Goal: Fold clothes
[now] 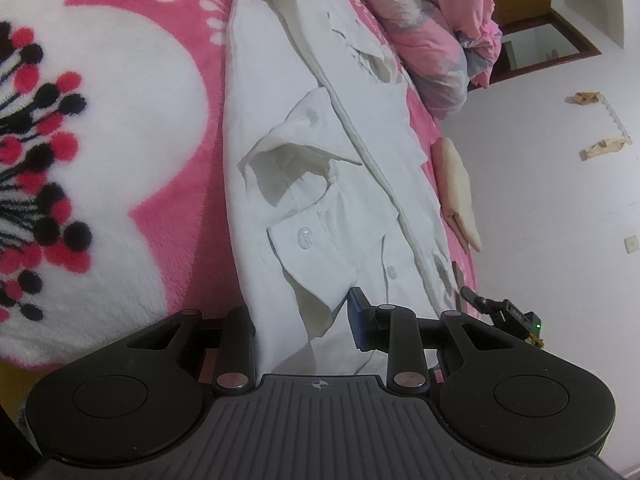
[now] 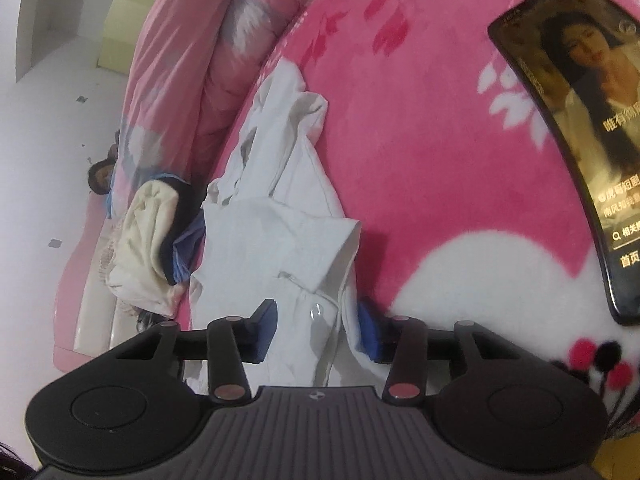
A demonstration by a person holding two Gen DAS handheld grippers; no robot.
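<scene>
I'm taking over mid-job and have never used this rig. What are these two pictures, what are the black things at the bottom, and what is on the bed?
There is no robot arm here: a person holds a two-finger gripper in each hand, and each gripper carries a wide-angle camera looking forward along its fingers. The black shapes at the bottom are the grippers' own bodies.

The left wrist view shows the left gripper with a bunch of the white shirt between its fingers; it appears to be clamped. The right wrist view shows the right gripper with its blue pads on either side of the shirt's buttoned edge; I cannot tell whether they press on it.

The shirt lies on a pink and white flowered blanket. Also there: a rolled pink quilt, a lit phone and a small pile of other clothes.
</scene>
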